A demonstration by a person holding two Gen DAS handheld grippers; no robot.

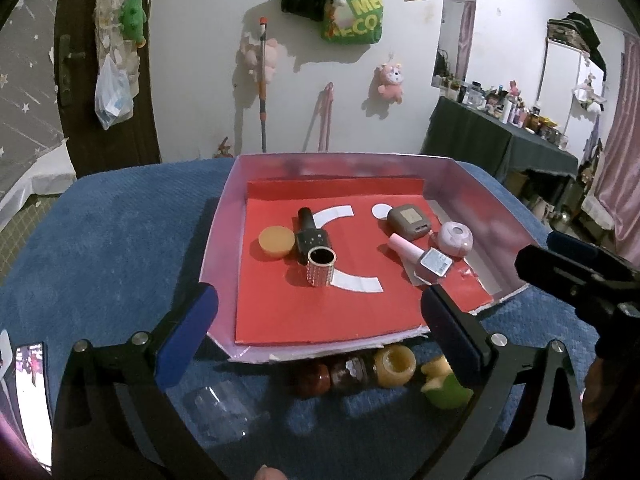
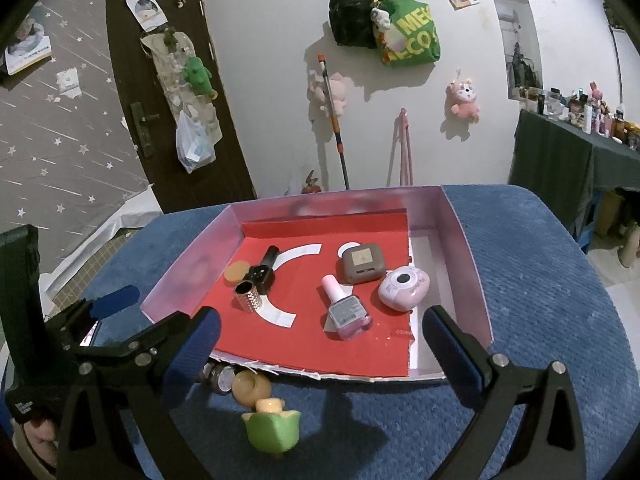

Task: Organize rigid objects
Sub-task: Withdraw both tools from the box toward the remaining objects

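Rigid objects: six lie in the tray [image 1: 224, 216] at frame centre; four wait on the blue counter [image 1: 120, 240] below. Left gripper [image 1: 320, 316] and right gripper [image 2: 320, 340] are spread, empty.

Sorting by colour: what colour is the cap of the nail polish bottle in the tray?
Pale pink cap; clearest in the right wrist view.
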